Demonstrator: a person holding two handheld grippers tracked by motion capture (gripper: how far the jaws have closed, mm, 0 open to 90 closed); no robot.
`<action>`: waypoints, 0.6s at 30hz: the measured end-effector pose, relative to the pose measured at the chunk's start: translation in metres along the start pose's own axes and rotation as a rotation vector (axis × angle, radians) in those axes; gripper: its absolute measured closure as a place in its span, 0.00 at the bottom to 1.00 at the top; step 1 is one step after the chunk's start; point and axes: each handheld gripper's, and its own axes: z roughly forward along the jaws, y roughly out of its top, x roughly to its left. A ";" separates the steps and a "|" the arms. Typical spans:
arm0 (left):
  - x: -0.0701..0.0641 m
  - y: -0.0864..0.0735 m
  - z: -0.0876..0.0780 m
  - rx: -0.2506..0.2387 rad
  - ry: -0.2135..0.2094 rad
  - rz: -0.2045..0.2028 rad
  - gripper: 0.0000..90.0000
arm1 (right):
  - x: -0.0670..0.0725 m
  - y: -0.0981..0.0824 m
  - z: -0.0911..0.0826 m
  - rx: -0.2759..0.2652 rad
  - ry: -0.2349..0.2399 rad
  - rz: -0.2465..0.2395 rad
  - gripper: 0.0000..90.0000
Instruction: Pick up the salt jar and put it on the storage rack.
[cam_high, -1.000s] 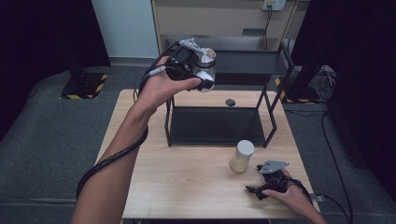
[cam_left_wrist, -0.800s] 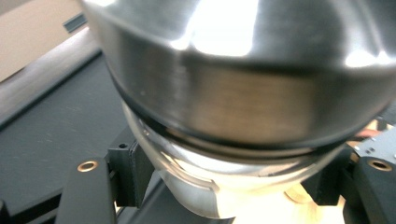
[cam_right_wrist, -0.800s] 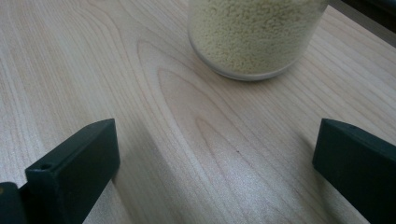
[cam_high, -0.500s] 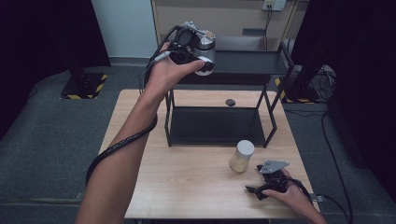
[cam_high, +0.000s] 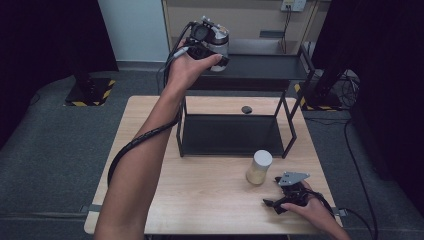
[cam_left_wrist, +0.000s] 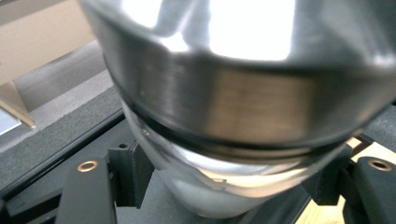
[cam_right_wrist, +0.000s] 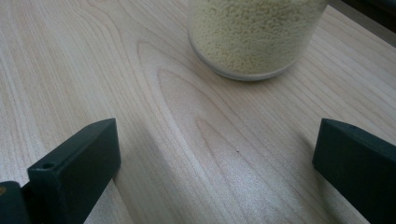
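A: High view, upper middle of the frame: left gripper (cam_high: 215, 47) is clamped on a shiny steel-lidded glass jar (cam_high: 218, 44) above the black shelf (cam_high: 260, 70)'s top tier. Placing step, I'd guess.

B: Yep, next it needs lowering flat. Right gripper (cam_high: 280, 202) sits lower right, jaws apart, near the jar of pale grains (cam_high: 259, 167) on the wood table (cam_high: 200, 200).

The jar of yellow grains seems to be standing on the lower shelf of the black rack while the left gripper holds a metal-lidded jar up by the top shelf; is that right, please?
Not quite: the jar of yellow grains stands on the wooden table, in front of the black rack, as the high view shows. The left gripper does hold a metal-lidded jar up by the top shelf.
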 end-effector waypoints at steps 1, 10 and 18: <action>0.000 0.000 0.000 0.000 0.000 0.000 0.33 | 0.000 0.000 0.000 0.000 0.000 0.000 0.02; 0.002 0.002 0.014 0.020 -0.003 -0.023 0.33 | 0.000 0.000 0.000 0.000 0.001 0.000 0.02; 0.006 0.004 0.021 0.037 -0.010 -0.039 0.33 | 0.000 0.000 0.000 0.000 0.001 0.000 0.02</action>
